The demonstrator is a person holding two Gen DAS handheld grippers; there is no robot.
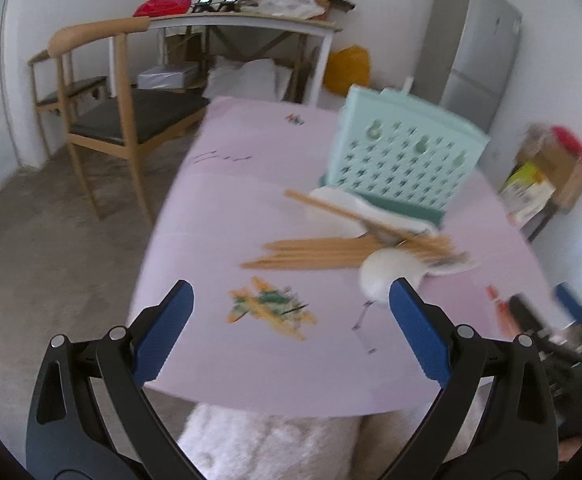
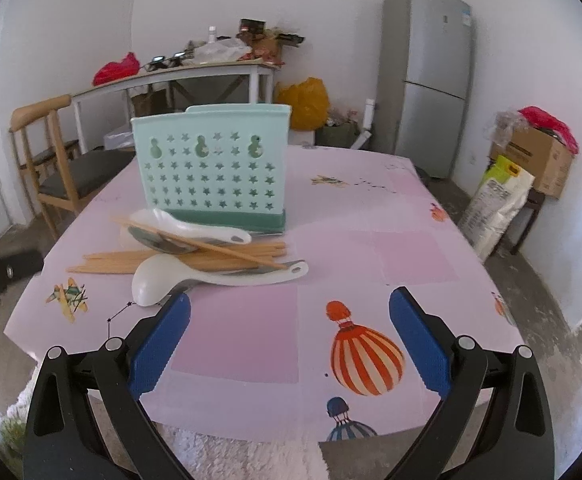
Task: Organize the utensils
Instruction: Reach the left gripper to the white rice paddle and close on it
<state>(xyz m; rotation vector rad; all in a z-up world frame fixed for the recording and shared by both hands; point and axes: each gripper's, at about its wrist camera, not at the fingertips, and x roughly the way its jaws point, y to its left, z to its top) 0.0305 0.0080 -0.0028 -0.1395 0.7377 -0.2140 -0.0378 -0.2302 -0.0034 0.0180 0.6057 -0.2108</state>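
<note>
Worktop: covered with a pink cloth printed with balloons; the near edge lies just ahead of both grippers.
Holder: a mint green utensil holder with star-shaped holes, upright near the middle of the worktop, toward the far edge.
Chopsticks: a loose wooden bundle lying flat just in front of the holder, with one stick crossing on top at a slant.
Spoons: two white ones tangled with the chopsticks, one touching the holder's base and one nearer the front edge; something metal lies among them, too unclear to name.
Left gripper: jaws wide, empty, over the near edge; this view is blurred.
Right gripper: jaws wide, empty, over the near edge.
Step, as judged: nothing is sorted yet. Best to take the near spoon's handle first, lifting clear so the sticks stay put.
</note>
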